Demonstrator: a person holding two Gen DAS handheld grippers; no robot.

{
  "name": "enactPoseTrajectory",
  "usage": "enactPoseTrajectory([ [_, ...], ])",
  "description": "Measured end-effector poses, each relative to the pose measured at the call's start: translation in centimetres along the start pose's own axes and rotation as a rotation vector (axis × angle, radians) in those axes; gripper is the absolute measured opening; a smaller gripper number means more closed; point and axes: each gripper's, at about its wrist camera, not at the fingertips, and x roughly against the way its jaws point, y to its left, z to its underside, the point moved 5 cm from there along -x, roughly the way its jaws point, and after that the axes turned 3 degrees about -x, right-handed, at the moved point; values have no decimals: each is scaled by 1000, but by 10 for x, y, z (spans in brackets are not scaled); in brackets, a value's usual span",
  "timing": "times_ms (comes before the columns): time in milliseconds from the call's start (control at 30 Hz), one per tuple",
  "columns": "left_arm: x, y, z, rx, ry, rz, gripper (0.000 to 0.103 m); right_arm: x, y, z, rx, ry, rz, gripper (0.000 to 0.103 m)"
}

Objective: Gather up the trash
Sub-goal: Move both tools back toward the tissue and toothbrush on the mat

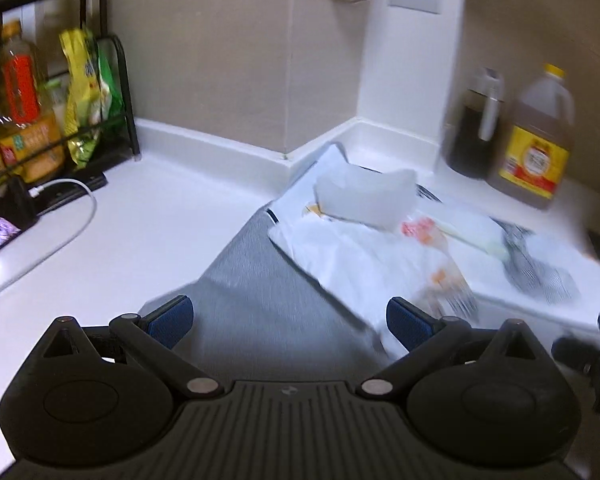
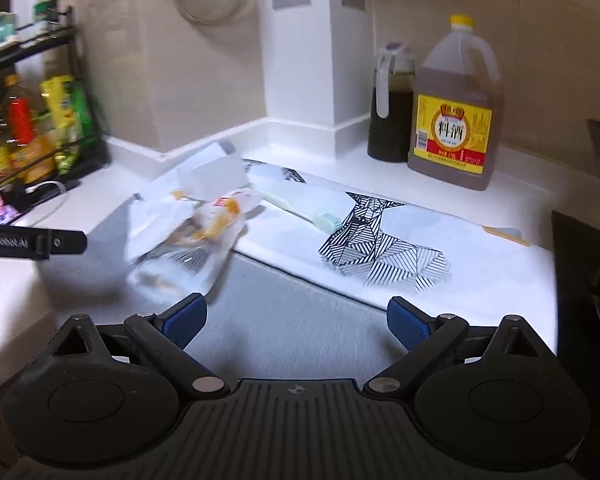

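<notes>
Approach step, I judge — both the left gripper and right gripper are spread wide, empty; the crumpled wrappers lie at eleven o'clock — next, close in on them.

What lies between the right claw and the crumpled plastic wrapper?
In the right wrist view, only bare grey mat separates the open right claw from the crumpled plastic wrapper, ahead and left.

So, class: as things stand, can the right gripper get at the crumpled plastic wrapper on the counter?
Probably yes. The right gripper is open and empty, and the crumpled plastic wrapper lies uncovered just ahead to its left, with nothing between them. The left gripper hovers close by.
</notes>
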Motion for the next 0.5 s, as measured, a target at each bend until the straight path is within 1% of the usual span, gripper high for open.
enactPoseTrajectory([
  [133,-42,6,-21,1,-2,-13,103,-40,-6,-11,-50,31,34,100],
  [200,-66,8,-27,-4,21,-3,103,-57,-9,-16,-80,47,59,100],
  [267,-90,10,-29,-1,42,28,103,-71,-11,-19,-98,58,75,101],
  [333,-109,10,-29,-19,40,72,103,-83,-10,-22,-88,58,95,103],
  [367,-117,10,-29,-36,37,72,103,-88,-9,-23,-80,61,106,103],
  [467,-135,9,-29,-103,19,39,103,-104,-5,-27,-41,62,131,103],
  [500,-137,8,-30,-121,-1,36,103,-109,-4,-29,-23,58,144,103],
])
